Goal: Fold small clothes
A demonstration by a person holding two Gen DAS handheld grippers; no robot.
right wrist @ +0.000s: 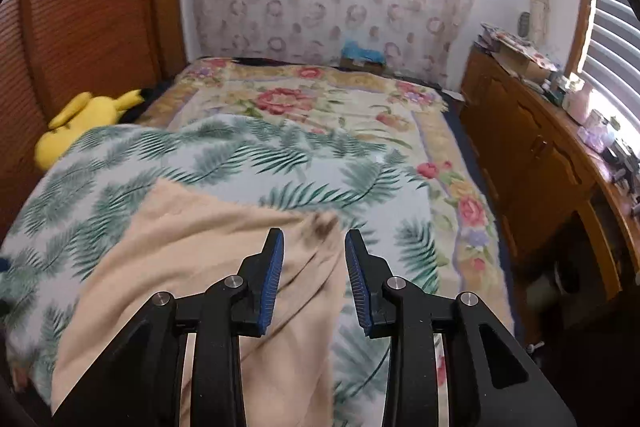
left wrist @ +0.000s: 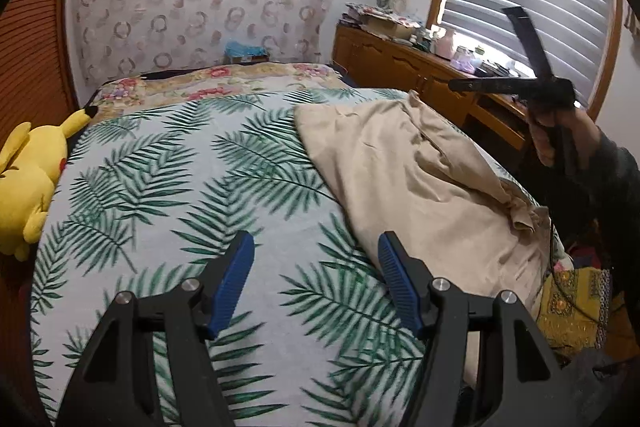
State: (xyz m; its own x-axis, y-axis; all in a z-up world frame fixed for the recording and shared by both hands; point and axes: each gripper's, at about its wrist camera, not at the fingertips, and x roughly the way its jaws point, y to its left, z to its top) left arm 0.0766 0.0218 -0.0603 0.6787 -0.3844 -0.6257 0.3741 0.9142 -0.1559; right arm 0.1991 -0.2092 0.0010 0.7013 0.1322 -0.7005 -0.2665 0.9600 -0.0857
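Hovering left gripper [left wrist: 316, 247] parted; right gripper [right wrist: 314, 243] apparently empty.

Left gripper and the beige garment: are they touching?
Apart. In the left wrist view, the left gripper is open over the leaf-print blanket; blanket shows between its right pad and the beige garment.
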